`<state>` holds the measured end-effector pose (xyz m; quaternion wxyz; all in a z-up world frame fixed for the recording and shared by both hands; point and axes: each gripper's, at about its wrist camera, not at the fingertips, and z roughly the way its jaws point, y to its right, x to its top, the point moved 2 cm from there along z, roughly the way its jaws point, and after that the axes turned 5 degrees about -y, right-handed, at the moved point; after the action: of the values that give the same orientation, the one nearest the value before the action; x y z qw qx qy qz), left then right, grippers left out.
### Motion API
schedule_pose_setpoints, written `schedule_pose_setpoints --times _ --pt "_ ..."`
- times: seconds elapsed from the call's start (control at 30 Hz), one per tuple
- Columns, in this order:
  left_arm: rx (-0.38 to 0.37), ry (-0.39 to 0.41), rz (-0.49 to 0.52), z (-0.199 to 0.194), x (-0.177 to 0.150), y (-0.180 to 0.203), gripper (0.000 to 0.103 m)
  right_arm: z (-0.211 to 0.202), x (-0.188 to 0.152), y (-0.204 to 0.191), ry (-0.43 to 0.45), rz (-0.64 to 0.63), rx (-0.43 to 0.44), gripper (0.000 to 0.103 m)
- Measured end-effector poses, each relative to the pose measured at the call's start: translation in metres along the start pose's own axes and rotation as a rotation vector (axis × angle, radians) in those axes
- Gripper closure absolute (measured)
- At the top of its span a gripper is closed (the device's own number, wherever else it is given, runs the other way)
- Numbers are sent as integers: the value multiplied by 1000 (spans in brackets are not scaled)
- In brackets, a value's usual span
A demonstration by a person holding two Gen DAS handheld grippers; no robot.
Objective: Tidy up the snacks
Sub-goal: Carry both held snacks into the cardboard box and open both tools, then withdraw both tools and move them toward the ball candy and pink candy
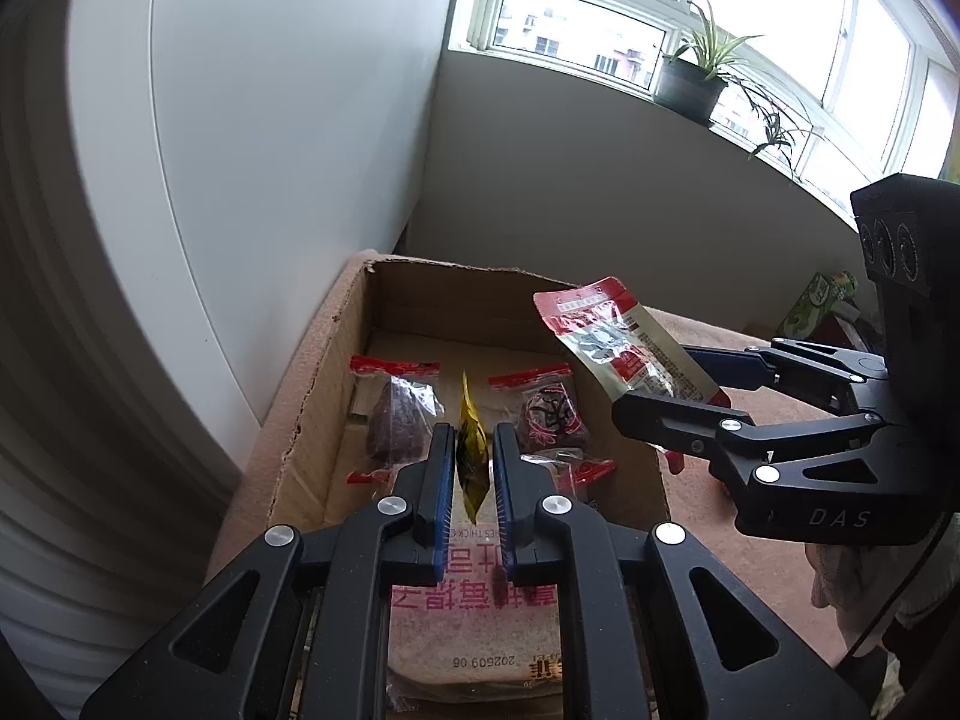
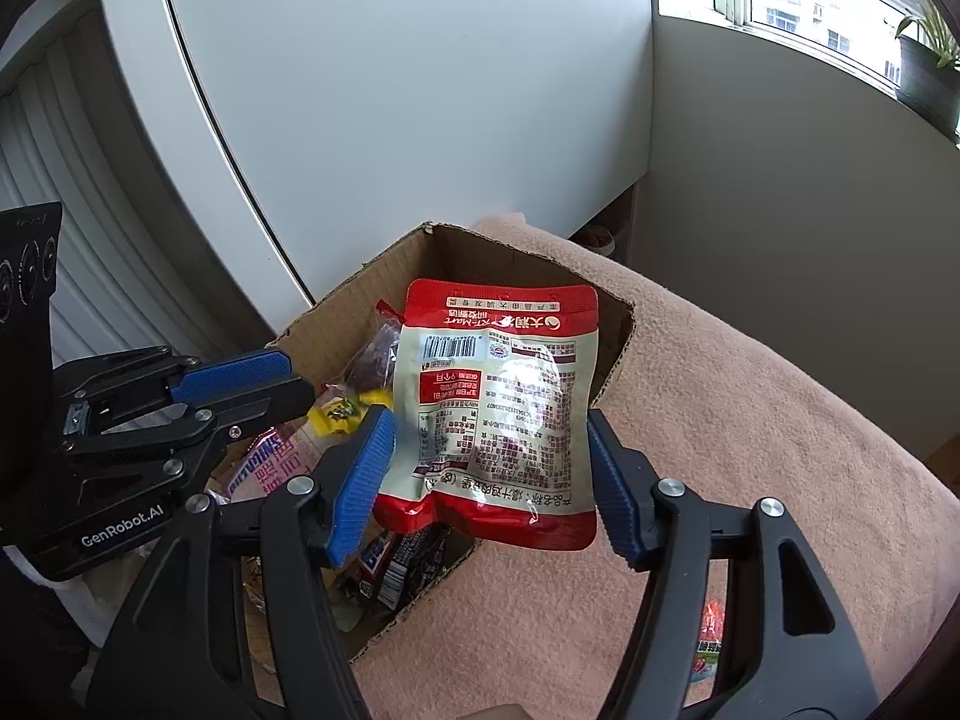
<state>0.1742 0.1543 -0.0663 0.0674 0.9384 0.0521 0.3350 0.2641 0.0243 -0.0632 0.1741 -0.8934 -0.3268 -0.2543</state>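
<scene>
Pink blanket (image 2: 750, 420) under cardboard box (image 1: 312, 420); left gripper (image 1: 471, 468) pinching yellow packet (image 1: 471, 462), right gripper (image 2: 492, 468) clamping red pouch (image 2: 498, 408)

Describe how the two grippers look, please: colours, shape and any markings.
Both are black linkage frames with silver rivets and blue ribbed finger pads. The left gripper reads "GenRobot.AI" on its body in the right wrist view. The right gripper shows "DAS" lettering and three round lenses from the left wrist view.

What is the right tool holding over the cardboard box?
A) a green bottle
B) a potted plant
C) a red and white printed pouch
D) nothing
C: the right tool grips a red and white printed pouch by its sides above the brown cardboard box.
</scene>
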Motion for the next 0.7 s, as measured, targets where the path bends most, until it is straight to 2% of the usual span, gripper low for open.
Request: schedule_pose_setpoints --times 0.07,0.37,0.7 --pt "5 3 -1 -2 0 0 79 -1 3 1 9 5 2 36" --pt "10 13 -14 -7 -5 -4 78 -10 1 8 20 32 -2 33" --pt "5 46 23 -26 -13 19 72 -36 -20 17 37 55 -11 33"
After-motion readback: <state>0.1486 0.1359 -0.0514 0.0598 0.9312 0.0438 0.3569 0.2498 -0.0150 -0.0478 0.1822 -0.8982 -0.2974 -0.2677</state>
